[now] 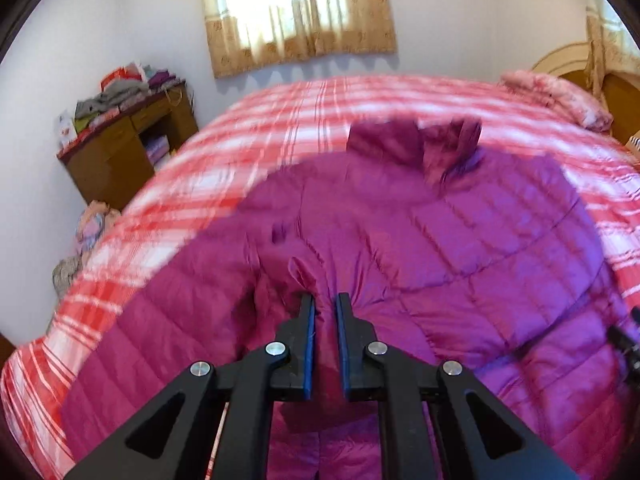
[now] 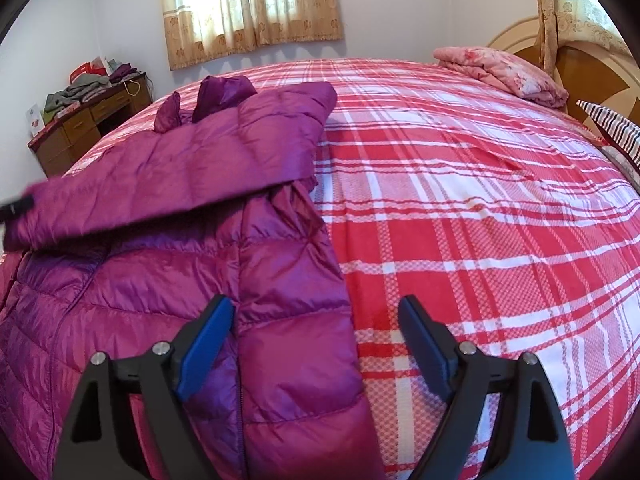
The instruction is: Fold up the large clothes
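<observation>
A magenta quilted puffer jacket (image 1: 440, 248) lies spread on a red and white plaid bed (image 1: 280, 120). My left gripper (image 1: 325, 300) is shut on a pinched fold of the jacket, near a sleeve. In the right wrist view the jacket (image 2: 160, 264) fills the left half, with one sleeve (image 2: 180, 184) folded across its body. My right gripper (image 2: 316, 304) is open and empty, just above the jacket's right edge, one finger over the jacket and one over the bedspread (image 2: 480, 220).
A wooden desk (image 1: 128, 148) piled with folded clothes stands by the far left wall. A folded pink blanket (image 2: 504, 72) and a striped pillow (image 2: 616, 128) lie by the wooden headboard (image 2: 592, 72). A curtained window (image 1: 296, 12) is behind the bed.
</observation>
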The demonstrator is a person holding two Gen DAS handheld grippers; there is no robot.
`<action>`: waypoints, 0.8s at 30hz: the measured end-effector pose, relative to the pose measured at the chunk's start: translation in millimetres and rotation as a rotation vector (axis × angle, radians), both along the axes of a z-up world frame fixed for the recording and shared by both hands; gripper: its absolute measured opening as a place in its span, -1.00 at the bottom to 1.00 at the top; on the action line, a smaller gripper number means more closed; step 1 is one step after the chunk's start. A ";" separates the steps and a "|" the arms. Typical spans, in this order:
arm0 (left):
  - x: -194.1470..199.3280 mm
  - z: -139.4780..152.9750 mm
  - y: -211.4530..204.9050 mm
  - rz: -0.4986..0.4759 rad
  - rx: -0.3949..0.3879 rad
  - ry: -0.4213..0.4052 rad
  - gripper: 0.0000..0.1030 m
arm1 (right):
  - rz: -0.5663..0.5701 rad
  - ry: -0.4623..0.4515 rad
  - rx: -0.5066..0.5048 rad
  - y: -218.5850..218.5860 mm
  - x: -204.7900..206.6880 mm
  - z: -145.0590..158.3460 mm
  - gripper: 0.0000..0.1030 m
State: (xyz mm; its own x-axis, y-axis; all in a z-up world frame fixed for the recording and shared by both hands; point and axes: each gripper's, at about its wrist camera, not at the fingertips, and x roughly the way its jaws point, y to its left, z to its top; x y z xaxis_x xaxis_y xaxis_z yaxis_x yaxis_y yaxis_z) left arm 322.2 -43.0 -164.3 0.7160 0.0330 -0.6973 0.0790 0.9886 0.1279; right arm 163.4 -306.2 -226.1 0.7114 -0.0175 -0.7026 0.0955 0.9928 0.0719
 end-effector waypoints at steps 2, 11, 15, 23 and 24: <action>3.0 -11.1 -4.8 0.003 0.041 0.012 -0.77 | 0.001 0.004 -0.002 0.8 1.1 -0.6 0.71; -29.8 39.6 -0.3 0.030 0.098 -0.191 0.78 | 0.041 0.033 0.045 -20.6 -7.0 33.3 0.21; -35.5 57.7 7.8 0.049 0.064 -0.313 0.97 | 0.028 0.031 -0.005 -24.3 9.6 72.1 0.21; 39.0 18.5 -3.9 0.196 -0.011 -0.139 0.97 | 0.083 -0.047 -0.026 32.2 107.0 73.0 0.07; 46.6 8.2 -6.7 0.205 0.000 -0.115 0.97 | 0.086 -0.038 -0.033 35.8 117.2 62.9 0.00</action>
State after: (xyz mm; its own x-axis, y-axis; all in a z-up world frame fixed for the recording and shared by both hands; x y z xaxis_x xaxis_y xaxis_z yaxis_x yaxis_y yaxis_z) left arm 368.8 -49.6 -156.1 0.7693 0.1853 -0.6115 -0.1381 0.9826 0.1241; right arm 280.6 -270.4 -163.2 0.7371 0.0214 -0.6754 0.0081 0.9991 0.0405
